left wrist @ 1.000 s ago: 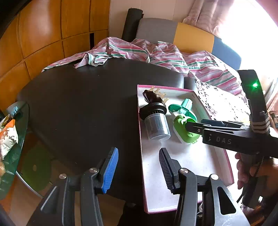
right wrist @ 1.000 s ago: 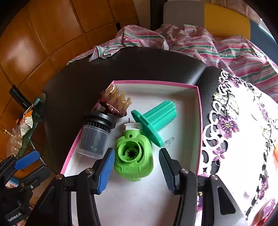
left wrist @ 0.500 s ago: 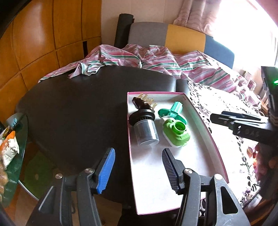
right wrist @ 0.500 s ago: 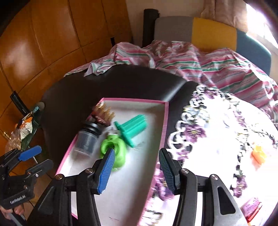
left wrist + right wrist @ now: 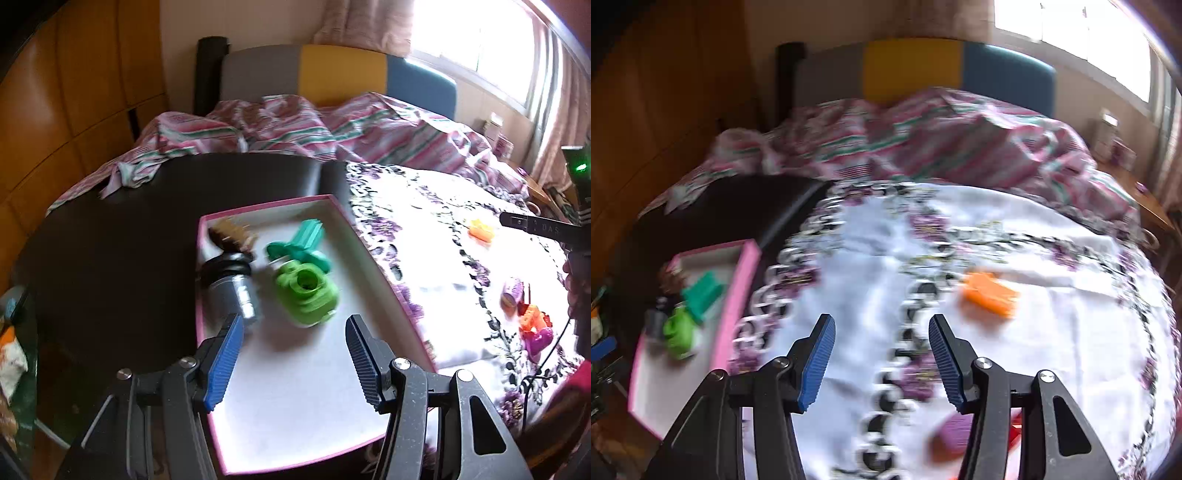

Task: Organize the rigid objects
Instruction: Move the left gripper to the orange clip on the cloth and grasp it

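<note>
A dark round table [image 5: 110, 258] is half covered by a white cloth with purple flowers [image 5: 960, 258], with a striped sheet [image 5: 332, 129] and a wood-panelled wall [image 5: 55, 110] behind. The left gripper [image 5: 291, 354], jaws just widened and empty, hangs over the pink-rimmed tray [image 5: 384, 280] holding the green cap [image 5: 306, 291], teal peg [image 5: 306, 240] and grey jar [image 5: 232, 288]. The right gripper [image 5: 881, 356] is spread, empty, above the cloth near an orange block [image 5: 990, 293]

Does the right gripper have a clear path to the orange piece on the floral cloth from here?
Probably yes. The right gripper is open and empty, and the orange piece lies alone on the floral cloth, just ahead and right of its fingers, with nothing between them.
</note>
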{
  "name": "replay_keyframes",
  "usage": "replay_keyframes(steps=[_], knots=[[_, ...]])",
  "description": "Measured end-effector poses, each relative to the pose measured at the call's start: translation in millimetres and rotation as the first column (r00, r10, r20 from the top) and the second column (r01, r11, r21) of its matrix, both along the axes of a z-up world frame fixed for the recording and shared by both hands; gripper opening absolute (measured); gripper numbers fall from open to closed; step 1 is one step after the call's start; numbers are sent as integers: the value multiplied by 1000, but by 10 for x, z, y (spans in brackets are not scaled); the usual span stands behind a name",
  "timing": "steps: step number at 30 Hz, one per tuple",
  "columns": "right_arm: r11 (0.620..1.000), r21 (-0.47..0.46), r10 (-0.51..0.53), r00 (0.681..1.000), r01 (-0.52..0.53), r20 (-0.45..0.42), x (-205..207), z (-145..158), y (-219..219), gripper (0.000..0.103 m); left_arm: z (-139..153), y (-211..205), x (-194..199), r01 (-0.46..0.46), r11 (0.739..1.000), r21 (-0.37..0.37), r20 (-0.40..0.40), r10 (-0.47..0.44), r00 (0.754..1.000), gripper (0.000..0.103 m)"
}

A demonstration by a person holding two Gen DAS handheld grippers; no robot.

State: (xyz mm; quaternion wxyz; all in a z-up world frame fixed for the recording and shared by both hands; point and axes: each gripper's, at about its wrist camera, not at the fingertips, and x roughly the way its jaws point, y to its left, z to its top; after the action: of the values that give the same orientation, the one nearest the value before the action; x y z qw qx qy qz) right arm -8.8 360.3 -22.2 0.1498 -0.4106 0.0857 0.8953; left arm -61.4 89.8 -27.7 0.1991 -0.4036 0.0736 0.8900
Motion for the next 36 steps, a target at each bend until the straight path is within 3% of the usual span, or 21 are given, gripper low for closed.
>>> replay_keyframes(steps=[2,4,7,10,13,18,20,26,36], knots=[[992,14,-122,992,123,-13,118,-27,314,53,43,149,-13,37,999,8,0,-37,999,59],[963,1,-269,962,269,-39,291,-81,660,53,89,338,-14,87,996,4,-11,-86,996,59],[885,-85,-463,885,458,-56,608,-230,1115,53,166,678,-33,169,986,-5,-27,-169,985,59],[776,-228,-613,789,588,-48,886,-283,1481,53,182,1043,-118,240,971,-1,-6,-240,971,63],[720,-293,-666,744,629,-41,1028,-306,1630,54,111,1465,-221,302,953,-12,37,-302,953,64],[720,-349,-646,763,600,-20,996,-343,1605,53,-105,2143,-358,381,925,-11,141,-376,916,65],[720,-356,-646,763,596,-31,1021,-323,1586,53,-154,2425,-424,398,917,-12,142,-392,909,78],[706,-400,-648,761,584,-32,1042,-344,1637,54,-265,3199,-575,430,903,-6,132,-426,895,92],[716,-435,-621,783,545,-42,1002,-342,1620,54,-603,4077,-812,485,873,-49,140,-475,869,96]])
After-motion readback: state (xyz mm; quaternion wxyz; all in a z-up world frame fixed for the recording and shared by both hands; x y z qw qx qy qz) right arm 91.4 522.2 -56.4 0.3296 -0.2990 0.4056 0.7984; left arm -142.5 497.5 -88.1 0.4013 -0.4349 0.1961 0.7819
